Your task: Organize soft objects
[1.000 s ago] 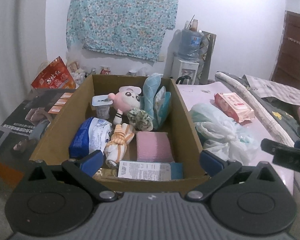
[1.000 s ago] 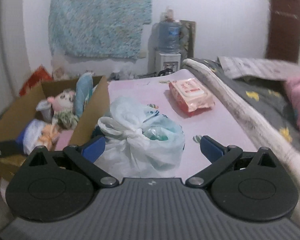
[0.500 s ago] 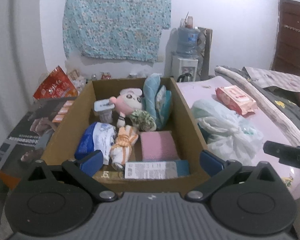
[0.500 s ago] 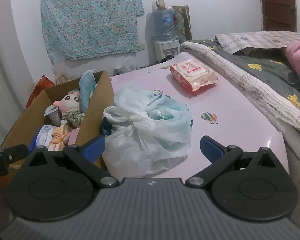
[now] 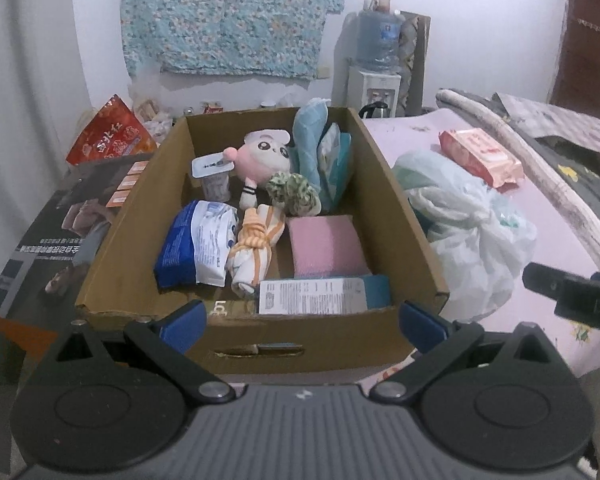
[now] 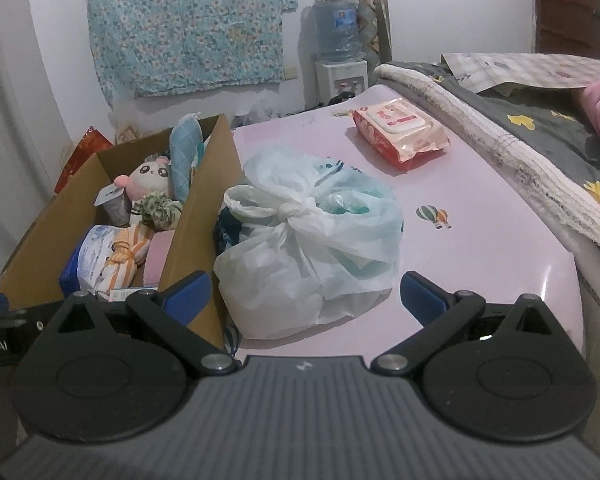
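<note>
1. Spreading wide and holding nothing, the left gripper (image 5: 302, 322) hung just short of the near wall of a cardboard box (image 5: 400, 216); the right gripper (image 6: 304, 294) was likewise spread and empty, in front of a knotted white plastic bag (image 6: 312, 248).
2. A pale pink tabletop (image 6: 480, 208) carried the bag, with small balloon prints on its bare part; the box stood just beside the bag, on its left, the bag touching or nearly touching the box wall.
3. Nearest in the box lay a flat printed carton (image 5: 320, 296) against the front wall; behind it sat a pink sponge block (image 5: 326, 246), a rolled striped cloth (image 5: 256, 248) tied with orange bands, and a blue and white packet (image 5: 198, 246).
4. Farther in were a green scrunchie (image 5: 296, 194), a pink and white plush toy (image 5: 262, 156), a small sealed cup (image 5: 214, 176) and a folded blue cloth (image 5: 310, 144) standing upright against the far right corner.
5. Beyond the bag, well apart from both grippers, a red and pink pack of wipes (image 6: 402, 132) lay on the tabletop.
6. To the right ran a bed with a grey blanket (image 6: 540, 124); at the far wall stood a water dispenser (image 6: 338, 52) and hung a blue flowered cloth (image 6: 188, 24), with a brown door (image 6: 568, 4) at the right.
</note>
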Motion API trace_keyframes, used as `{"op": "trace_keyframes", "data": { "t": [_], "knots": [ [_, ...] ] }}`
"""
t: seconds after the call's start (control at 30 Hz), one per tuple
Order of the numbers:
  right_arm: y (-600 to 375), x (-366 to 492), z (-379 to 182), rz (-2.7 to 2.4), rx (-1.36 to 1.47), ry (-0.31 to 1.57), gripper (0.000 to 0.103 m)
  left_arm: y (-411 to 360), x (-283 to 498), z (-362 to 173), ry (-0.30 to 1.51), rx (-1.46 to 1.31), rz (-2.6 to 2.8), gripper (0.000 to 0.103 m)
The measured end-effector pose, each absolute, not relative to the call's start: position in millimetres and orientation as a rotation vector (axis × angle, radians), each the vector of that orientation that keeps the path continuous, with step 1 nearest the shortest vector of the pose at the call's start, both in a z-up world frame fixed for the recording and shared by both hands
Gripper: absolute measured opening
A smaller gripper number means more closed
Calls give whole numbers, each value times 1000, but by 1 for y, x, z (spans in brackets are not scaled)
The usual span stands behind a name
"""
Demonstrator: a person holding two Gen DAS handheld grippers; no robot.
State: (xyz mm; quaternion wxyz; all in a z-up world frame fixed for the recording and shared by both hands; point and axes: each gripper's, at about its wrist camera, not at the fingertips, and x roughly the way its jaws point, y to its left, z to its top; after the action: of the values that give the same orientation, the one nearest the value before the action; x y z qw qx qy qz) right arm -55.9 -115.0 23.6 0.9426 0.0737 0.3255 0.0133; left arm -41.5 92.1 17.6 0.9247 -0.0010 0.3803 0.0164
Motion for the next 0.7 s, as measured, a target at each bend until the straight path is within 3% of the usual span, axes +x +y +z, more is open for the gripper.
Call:
{"op": "trace_keyframes", "data": {
  "t": [0.7],
  "knots": [
    [-104,-62,20,52,149,728,102,102,-47,17,833,-31,47,103]
  ]
}}
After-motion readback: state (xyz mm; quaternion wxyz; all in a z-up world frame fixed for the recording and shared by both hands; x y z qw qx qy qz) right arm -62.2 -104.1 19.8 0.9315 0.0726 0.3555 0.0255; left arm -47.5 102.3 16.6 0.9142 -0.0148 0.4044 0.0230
